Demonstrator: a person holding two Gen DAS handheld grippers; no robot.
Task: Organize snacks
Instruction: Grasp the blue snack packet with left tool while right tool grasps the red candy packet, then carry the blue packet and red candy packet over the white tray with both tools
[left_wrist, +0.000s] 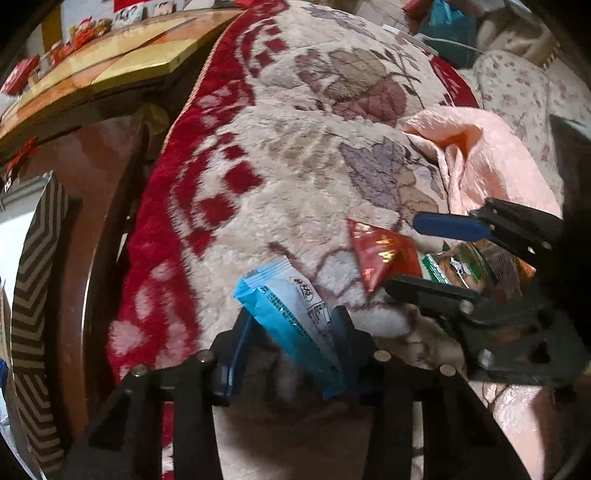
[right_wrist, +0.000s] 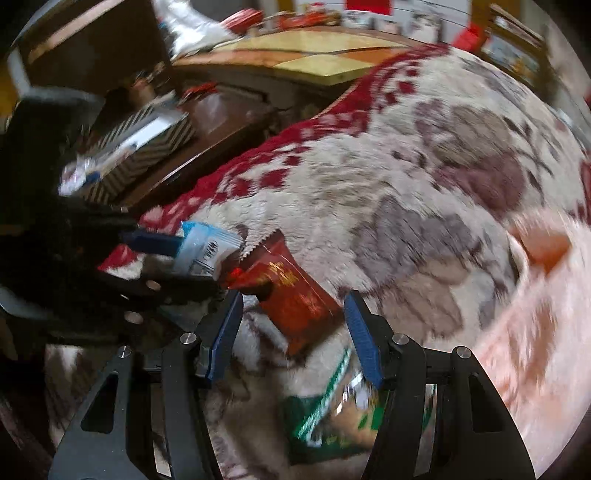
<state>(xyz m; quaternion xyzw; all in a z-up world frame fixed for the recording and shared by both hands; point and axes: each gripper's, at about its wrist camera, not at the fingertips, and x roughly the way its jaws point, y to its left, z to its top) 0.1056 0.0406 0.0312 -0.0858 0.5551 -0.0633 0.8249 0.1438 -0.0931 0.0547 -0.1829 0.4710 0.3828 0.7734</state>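
Note:
My left gripper (left_wrist: 291, 325) is shut on a blue and white snack packet (left_wrist: 291, 314), held tilted over the fleece blanket (left_wrist: 295, 147). The packet also shows in the right wrist view (right_wrist: 207, 251), between the left gripper's fingers (right_wrist: 155, 242). A red snack packet (left_wrist: 380, 254) lies on the blanket; in the right wrist view it (right_wrist: 291, 291) sits between the open jaws of my right gripper (right_wrist: 293, 306), which do not touch it. A green snack packet (right_wrist: 340, 413) lies under the right gripper, also in the left wrist view (left_wrist: 461, 269).
A striped cardboard box (right_wrist: 147, 140) stands left of the bed, also seen in the left wrist view (left_wrist: 33, 295). A wooden table (left_wrist: 122, 55) with small items is behind. A pink cloth (left_wrist: 491, 158) lies crumpled at the right on the blanket.

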